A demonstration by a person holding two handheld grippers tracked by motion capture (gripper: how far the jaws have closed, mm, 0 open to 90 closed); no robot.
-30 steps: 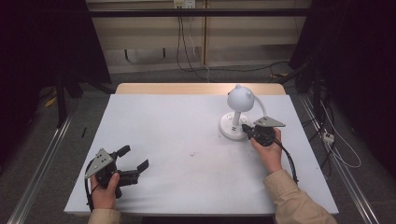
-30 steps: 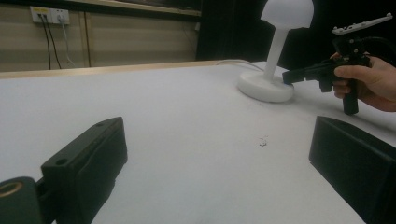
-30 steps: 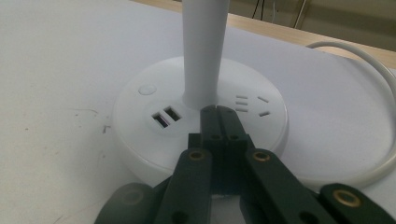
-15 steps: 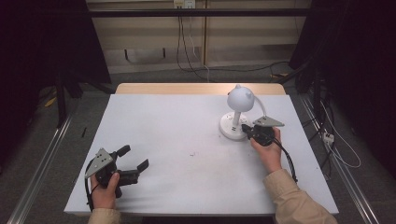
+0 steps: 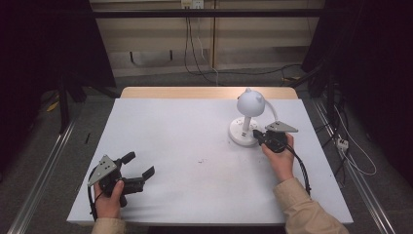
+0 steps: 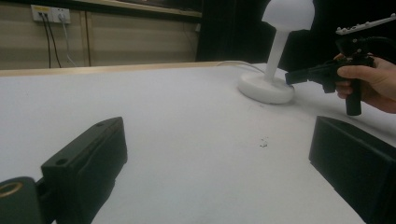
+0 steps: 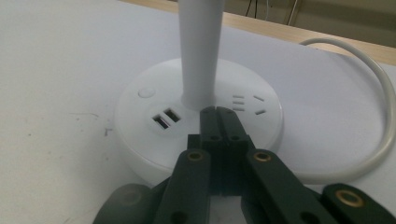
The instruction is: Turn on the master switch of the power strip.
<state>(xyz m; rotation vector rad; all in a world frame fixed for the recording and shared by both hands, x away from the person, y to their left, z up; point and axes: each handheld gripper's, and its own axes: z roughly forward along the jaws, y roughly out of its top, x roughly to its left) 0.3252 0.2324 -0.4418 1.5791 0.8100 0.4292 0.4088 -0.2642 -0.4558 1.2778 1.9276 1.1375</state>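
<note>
The right tool (image 7: 217, 122), its jaws pressed together on nothing, hovered over the lamp (image 7: 198, 116) base at the foot of the stem, tips just short of the stem and between the two USB slots (image 7: 165, 117) and the socket holes (image 7: 247, 103). Compared with the frames of a second before, it sat in the same place in the high view, at about 4 o'clock of the lamp (image 5: 248, 122); nothing on the tabletop (image 5: 195, 146) had shifted. That stillness suggested the hand was lining up a press rather than a lift, probably aiming for the round button (image 7: 146, 92) at 10 o'clock on the base, which the closed tips had not yet reached.

The left tool (image 5: 127, 176) rested at the tabletop's 7 o'clock corner, jaws wide apart and empty, well apart from the lamp and likewise unmoved.

Counted: one lamp, with one round head, one stem and one round base; one white cord (image 7: 378, 102) looping off the base toward the far edge; two USB slots; one button; two tools, one in each hand. A small speck (image 6: 264, 142) of debris lay on the white surface near its middle.
</note>
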